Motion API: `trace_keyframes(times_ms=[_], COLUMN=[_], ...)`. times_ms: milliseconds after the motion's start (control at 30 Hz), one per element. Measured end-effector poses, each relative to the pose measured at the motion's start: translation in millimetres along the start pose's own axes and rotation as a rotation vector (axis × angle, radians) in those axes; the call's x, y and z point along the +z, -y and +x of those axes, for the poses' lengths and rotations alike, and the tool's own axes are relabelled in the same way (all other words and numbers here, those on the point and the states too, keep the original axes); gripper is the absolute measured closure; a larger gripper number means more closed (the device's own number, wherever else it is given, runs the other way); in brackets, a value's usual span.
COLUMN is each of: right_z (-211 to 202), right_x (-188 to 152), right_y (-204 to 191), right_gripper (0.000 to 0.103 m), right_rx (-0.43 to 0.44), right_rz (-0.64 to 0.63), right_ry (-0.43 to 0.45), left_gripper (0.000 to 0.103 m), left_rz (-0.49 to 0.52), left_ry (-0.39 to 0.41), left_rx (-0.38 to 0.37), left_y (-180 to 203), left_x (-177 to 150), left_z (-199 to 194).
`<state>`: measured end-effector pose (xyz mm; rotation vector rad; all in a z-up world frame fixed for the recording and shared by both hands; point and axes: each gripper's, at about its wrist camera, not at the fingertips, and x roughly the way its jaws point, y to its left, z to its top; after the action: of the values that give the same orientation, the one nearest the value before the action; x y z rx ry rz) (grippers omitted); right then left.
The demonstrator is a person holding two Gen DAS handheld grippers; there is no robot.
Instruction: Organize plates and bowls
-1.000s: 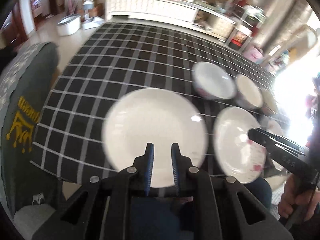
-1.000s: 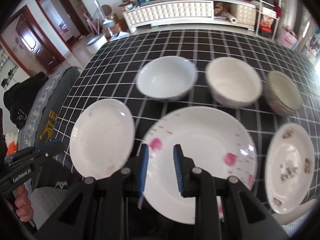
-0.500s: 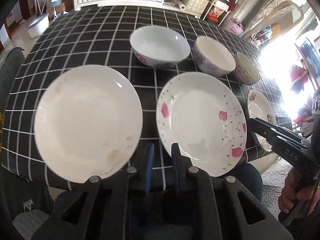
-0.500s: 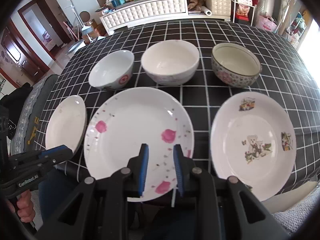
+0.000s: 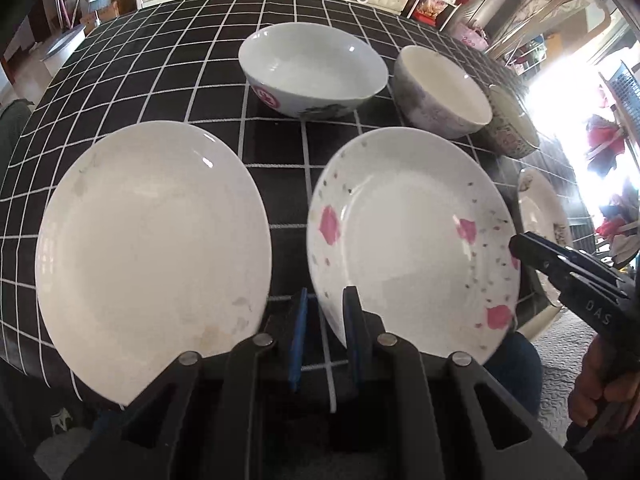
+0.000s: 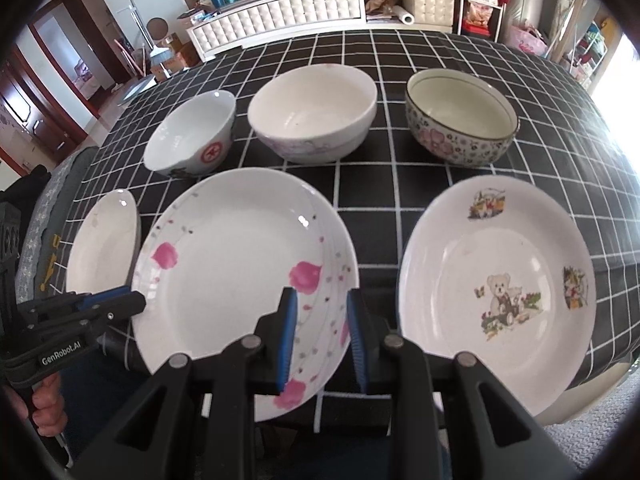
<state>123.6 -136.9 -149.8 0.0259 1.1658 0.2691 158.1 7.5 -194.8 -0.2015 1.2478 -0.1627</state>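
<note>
Three bowls point(image 6: 312, 116) beyond both hand-held grippers, all empty. Left hand-held gripper point(image 5: 324, 336) narrowly parted, gripping nothing; right hand-held gripper point(image 6: 322, 338) spread, empty, over pink-flowered plate point(image 6: 244, 280).

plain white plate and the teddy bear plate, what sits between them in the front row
The white plate with pink flower blotches sits between the plain white plate and the teddy bear plate, all apart on the black checked tablecloth; the right wrist view shows it.

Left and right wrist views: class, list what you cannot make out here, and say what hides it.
- Left wrist view: bear plate, mostly lost in window glare and behind the right gripper.
- Left wrist view: floral bowl, part hidden by the cream bowl.
- Right wrist view: plain white plate, overlapped by the pink-petal plate and left gripper.
</note>
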Motion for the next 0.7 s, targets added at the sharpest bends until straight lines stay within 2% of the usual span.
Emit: trace_keyframes(times_ms=[167,467,700], right_z=[11.0,28.8,28.1], right_x=[6.3,7.3,5.2], right_y=[-0.9,7.8,8.2], right_gripper=[0.073,0.073,0.074], right_rx=[-0.067,-0.053,-0.074], right_rz=[-0.036,-0.017,-0.008], right_ry=[-0.004,-0.041,-0.044], left_gripper=[0.087,0.087,0.090], left_rz=[0.002,0.035,0.018], left_ry=[-0.012,-0.005,0.007], left_rx=[0.010,0.014,0.006], left_y=[-1.5,-1.5,-4.8], left_x=[5.6,9.8,11.0], left_z=[8.6,15.6,17.7])
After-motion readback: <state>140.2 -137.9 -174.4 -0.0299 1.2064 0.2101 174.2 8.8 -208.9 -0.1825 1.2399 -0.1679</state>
